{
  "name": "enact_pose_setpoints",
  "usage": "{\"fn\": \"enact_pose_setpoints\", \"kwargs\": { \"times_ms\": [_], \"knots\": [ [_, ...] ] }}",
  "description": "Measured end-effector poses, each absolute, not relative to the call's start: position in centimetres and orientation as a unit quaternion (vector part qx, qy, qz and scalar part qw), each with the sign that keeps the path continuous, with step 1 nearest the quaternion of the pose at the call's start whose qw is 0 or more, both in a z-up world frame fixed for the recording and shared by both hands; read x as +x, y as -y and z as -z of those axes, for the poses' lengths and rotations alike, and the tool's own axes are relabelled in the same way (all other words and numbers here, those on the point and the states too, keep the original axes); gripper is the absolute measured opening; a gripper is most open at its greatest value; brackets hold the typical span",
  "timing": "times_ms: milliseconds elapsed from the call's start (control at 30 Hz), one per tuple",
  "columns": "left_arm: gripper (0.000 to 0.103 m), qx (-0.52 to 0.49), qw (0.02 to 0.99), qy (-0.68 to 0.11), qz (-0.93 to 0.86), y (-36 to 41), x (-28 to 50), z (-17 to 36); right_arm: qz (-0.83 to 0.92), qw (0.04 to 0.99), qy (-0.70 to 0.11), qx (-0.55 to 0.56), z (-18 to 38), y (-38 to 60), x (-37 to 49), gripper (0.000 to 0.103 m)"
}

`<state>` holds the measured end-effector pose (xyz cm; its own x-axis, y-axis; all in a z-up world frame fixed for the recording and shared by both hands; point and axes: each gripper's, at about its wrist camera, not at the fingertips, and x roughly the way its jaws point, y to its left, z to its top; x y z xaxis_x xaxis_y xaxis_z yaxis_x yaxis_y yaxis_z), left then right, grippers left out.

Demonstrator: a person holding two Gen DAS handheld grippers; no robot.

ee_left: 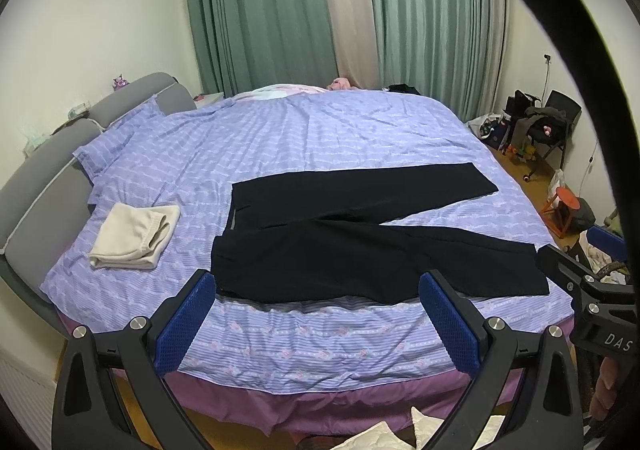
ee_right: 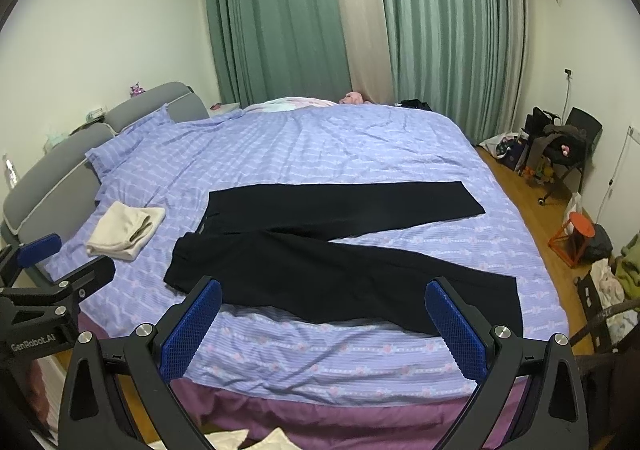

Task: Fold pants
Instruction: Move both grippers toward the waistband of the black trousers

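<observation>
A pair of black pants (ee_left: 360, 246) lies flat on a big bed (ee_left: 320, 137) in the middle of both pictures. The bed has a purple striped cover with little pink flowers. The waist of the pants is toward the left of the frame. The two legs run out to the right and spread apart like a V. One leg points up toward the far side of the bed, and the other lies near the front edge.

To the left of the pants, a bit apart from them, sits a folded cream cloth (ee_left: 134, 236). It is near the gray headboard (ee_left: 36, 189) at the left edge of the frame.

The left claw (ee_left: 318, 310) is at the bottom of the left wrist view. Its two blue pads are wide apart and hold nothing. It hangs above the front edge of the bed and does not touch the pants.

The right claw (ee_right: 324, 314) is at the bottom of the right wrist view. It is wide open too, with nothing between its blue pads. It also sits above the front edge of the bed, clear of the pants.

Green curtains (ee_right: 280, 9) hang at the top of both pictures. At the right there is a wood floor with an orange stool (ee_right: 576, 234) and a dark chair (ee_right: 568, 145) piled with things.
</observation>
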<state>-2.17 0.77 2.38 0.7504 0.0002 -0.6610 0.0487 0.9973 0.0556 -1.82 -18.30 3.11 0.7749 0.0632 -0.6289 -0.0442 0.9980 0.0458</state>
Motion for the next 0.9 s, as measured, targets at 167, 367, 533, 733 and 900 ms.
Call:
{"fn": "enact_pose_setpoints", "kwargs": {
  "times_ms": [167,367,533,733,900],
  "knots": [
    [0.103,0.033,0.935,-0.353,0.011,-0.85,-2.16,-2.4,-0.031,0.942,-0.333,0.014,-3.25,18.22,-1.74,0.103],
    [0.103,0.033,0.935,-0.352,0.01,-0.94,-2.24,-2.25,-0.031,0.943,-0.332,0.015,-3.15,18.13,-1.74,0.103],
    [0.103,0.032,0.935,-0.352,0.01,-1.0,-2.18,-2.12,-0.032,0.943,-0.332,0.013,-2.99,18.07,-1.83,0.103],
    [0.103,0.033,0.936,-0.352,0.01,-1.01,-2.24,-2.08,-0.032,0.943,-0.332,0.014,-2.91,18.05,-1.86,0.103],
    [0.103,0.034,0.935,-0.352,0.013,-0.96,-1.93,-2.09,-0.032,0.943,-0.331,0.014,-2.75,18.03,-2.04,0.103]
  ]
}}
